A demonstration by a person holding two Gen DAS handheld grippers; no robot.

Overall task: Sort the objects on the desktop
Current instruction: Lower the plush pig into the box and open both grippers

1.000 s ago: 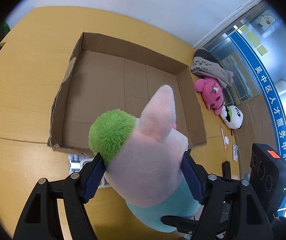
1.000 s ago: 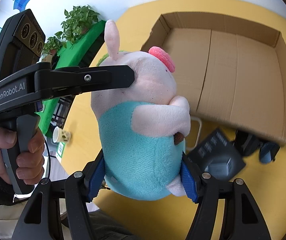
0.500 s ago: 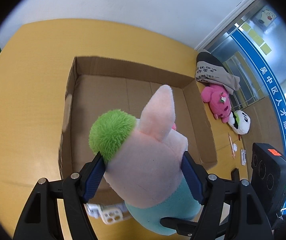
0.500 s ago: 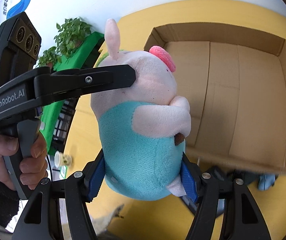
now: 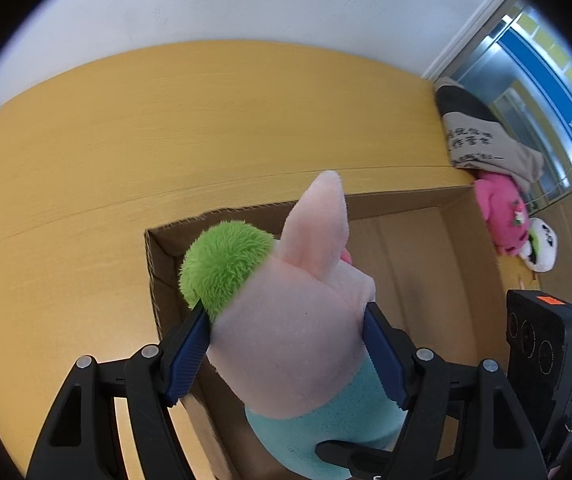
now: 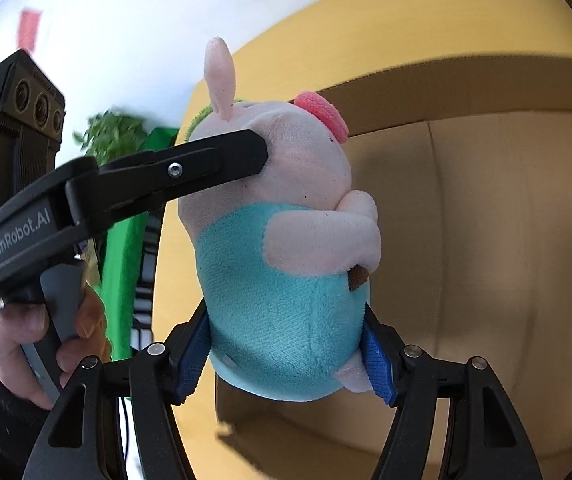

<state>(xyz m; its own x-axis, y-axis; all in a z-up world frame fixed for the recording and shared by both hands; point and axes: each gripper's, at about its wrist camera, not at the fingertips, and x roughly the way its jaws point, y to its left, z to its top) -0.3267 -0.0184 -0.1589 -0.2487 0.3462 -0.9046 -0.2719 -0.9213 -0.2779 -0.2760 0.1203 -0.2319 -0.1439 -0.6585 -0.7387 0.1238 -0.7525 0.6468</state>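
Item: plush pig [image 6: 286,248], teal body, green tuft, pink ear. We carry it in both tools: left gripper [image 5: 286,356] clamped across its head, right gripper [image 6: 286,356] clamped on its teal belly, sharing the bulky toy's load. It hangs over the empty cardboard box [image 5: 437,264], likely its sorting bin

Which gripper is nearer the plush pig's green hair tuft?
Left. The left gripper clamps the plush pig at its head, beside the green tuft; the right gripper clamps its blue body.
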